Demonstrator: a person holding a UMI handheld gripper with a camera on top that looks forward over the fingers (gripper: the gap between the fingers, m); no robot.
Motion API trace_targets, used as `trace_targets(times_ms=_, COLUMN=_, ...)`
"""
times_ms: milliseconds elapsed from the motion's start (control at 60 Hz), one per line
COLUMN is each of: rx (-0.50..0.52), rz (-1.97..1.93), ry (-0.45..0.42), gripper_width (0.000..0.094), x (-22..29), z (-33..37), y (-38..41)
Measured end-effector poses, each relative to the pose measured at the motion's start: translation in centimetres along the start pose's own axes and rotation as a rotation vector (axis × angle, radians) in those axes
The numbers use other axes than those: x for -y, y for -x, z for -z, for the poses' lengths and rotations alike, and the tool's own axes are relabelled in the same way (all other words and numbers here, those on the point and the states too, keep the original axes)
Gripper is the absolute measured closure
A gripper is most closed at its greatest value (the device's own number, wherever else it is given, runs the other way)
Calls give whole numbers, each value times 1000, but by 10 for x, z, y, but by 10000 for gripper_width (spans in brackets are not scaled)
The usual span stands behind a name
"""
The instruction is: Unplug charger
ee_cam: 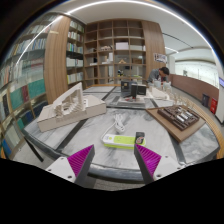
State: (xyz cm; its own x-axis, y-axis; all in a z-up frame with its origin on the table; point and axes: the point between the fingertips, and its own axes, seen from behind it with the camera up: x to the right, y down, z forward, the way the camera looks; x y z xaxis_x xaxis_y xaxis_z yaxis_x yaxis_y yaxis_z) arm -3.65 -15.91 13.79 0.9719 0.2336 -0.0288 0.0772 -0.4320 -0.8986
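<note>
Looking along my tool (112,160), I see its two fingers spread apart with nothing held between them. The purple pads (78,160) face each other across an empty gap. Just ahead of the fingers, on the pale marble-looking surface (100,125), lies a small white thing with a light green part, which I take for the charger (119,141). It sits apart from the fingers, not touching them. I cannot tell if a cord runs from it. Farther off to one side stands a white building model (68,105). On the other side lies a brown tray (181,120) with dark pieces in it. Beyond them, tall wooden shelves (112,50) fill the back wall, and a person (163,75) sits far away near them.
</note>
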Motion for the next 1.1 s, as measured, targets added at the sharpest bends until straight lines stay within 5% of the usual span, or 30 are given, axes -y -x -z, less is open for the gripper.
trace_targets(times_ms=183, rx=-106, rz=-4, ry=-5, gripper_width=107, x=2, z=-76, y=-68)
trace_targets(times_ms=467, rx=-137, rz=2, ry=34, gripper_width=131, x=-18, z=-184, y=-115)
trace_targets(times_ms=533, rx=-124, rz=27, ry=73, gripper_width=507, x=-32, z=-196, y=-112)
trace_targets(times_ms=583, rx=-163, rz=53, ry=41, gripper_width=667, x=-29, z=-195, y=-121)
trace_targets(times_ms=950, rx=-140, rz=-16, ry=-46, gripper_width=834, x=-15, z=-193, y=-120)
trace_targets(times_ms=1033, rx=-163, rz=54, ry=-260, gripper_width=834, x=66, z=-153, y=-121)
trace_targets(times_ms=1100, rx=-182, rz=42, ry=-325, gripper_width=835, x=109, z=-119, y=-124)
